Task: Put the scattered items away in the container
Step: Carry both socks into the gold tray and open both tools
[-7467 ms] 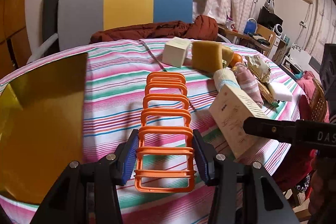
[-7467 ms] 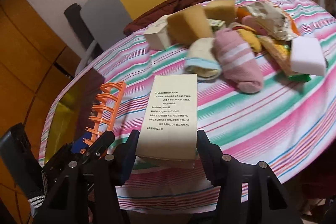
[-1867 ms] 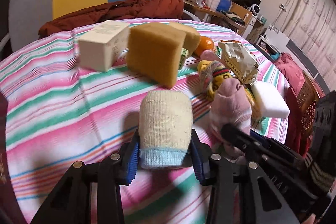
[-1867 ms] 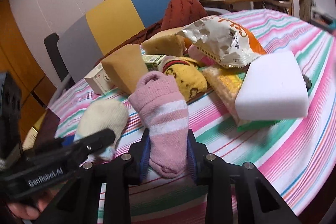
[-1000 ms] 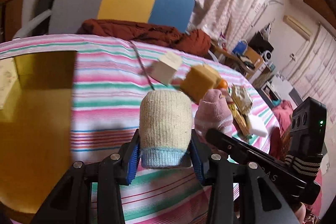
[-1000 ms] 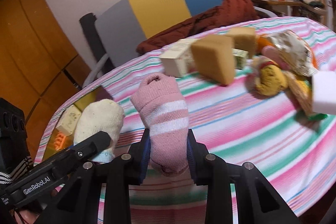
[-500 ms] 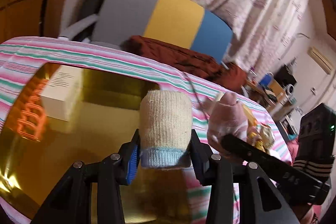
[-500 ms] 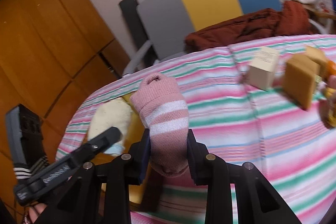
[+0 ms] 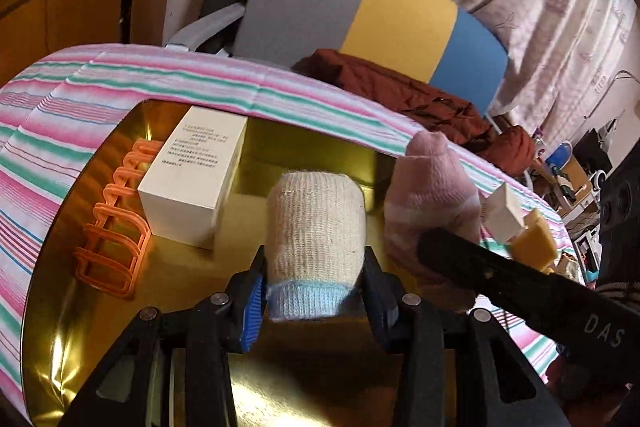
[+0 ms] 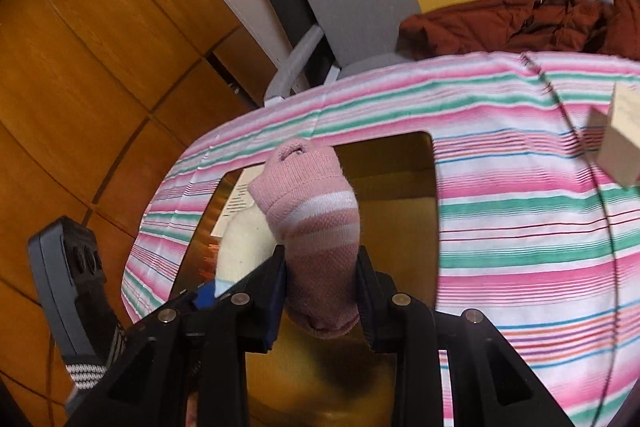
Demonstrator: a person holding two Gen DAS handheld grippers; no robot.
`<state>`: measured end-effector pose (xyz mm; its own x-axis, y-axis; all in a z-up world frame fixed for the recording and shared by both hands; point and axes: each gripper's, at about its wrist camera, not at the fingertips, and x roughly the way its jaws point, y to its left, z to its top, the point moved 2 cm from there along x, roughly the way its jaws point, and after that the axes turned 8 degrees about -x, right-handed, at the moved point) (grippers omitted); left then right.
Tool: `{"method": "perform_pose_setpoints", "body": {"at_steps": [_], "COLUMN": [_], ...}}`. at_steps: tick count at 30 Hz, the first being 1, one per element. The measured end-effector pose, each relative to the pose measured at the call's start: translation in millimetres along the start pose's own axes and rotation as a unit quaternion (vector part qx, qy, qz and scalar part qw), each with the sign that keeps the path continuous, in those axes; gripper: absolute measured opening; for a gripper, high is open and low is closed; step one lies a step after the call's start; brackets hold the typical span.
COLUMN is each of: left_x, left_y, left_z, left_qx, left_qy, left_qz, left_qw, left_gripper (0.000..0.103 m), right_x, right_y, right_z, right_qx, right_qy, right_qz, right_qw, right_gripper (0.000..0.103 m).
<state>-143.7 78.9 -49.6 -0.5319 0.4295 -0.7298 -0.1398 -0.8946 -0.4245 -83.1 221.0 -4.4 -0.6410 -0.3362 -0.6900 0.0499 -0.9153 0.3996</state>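
My left gripper [image 9: 314,291] is shut on a rolled cream sock with a light blue cuff [image 9: 316,231], held above the gold container [image 9: 100,343]. An orange wire rack [image 9: 114,227] and a white printed box [image 9: 194,179] lie inside the container at its left. My right gripper [image 10: 320,291] is shut on a pink sock with white stripes [image 10: 316,227], also over the gold container [image 10: 396,227]. In the left wrist view the pink sock [image 9: 432,195] hangs just right of the cream one. The cream sock [image 10: 248,247] shows partly behind the pink one in the right wrist view.
The table wears a pink, green and white striped cloth [image 10: 520,219]. A cream box [image 10: 620,143] and a tan sponge [image 9: 534,243] stay on the cloth to the right. Beyond the table stands a grey, yellow and blue chair [image 9: 360,11] with a rust-red jacket [image 9: 416,99].
Both grippers have carried their socks leftward from the striped cloth to above the gold container. The rack and white box have come closer in the left wrist view.
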Motion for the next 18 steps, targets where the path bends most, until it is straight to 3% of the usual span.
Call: {"method": "perform_pose_setpoints", "body": {"at_steps": [6, 10, 11, 13, 18], "left_x": [8.1, 11.9, 11.3, 6.8, -2.7], "left_y": [11.5, 16.6, 17.9, 19.6, 25.1], "left_z": [1.9, 3.9, 4.2, 4.1, 2.2], "left_qx": [-0.021, -0.034, -0.038, -0.043, -0.058], "left_qy": [0.015, 0.025, 0.025, 0.024, 0.02], "left_qz": [-0.002, 0.016, 0.017, 0.017, 0.016], "left_qw": [0.9997, 0.999, 0.9988, 0.9987, 0.998], "left_gripper": [0.045, 0.057, 0.058, 0.06, 0.061], "right_x": [31.7, 56.1, 60.3, 64.7, 45.7], "right_y": [-0.7, 1.1, 1.7, 1.8, 2.9], "right_z": [11.8, 25.4, 28.6, 32.7, 28.3], "right_qx": [0.001, 0.005, 0.007, 0.012, 0.0], "right_qy": [0.019, 0.026, 0.027, 0.023, -0.005], "right_qz": [-0.008, -0.009, -0.011, -0.009, -0.012], "right_qw": [1.0, 1.0, 1.0, 1.0, 1.0], "right_gripper": [0.032, 0.037, 0.051, 0.07, 0.07]}}
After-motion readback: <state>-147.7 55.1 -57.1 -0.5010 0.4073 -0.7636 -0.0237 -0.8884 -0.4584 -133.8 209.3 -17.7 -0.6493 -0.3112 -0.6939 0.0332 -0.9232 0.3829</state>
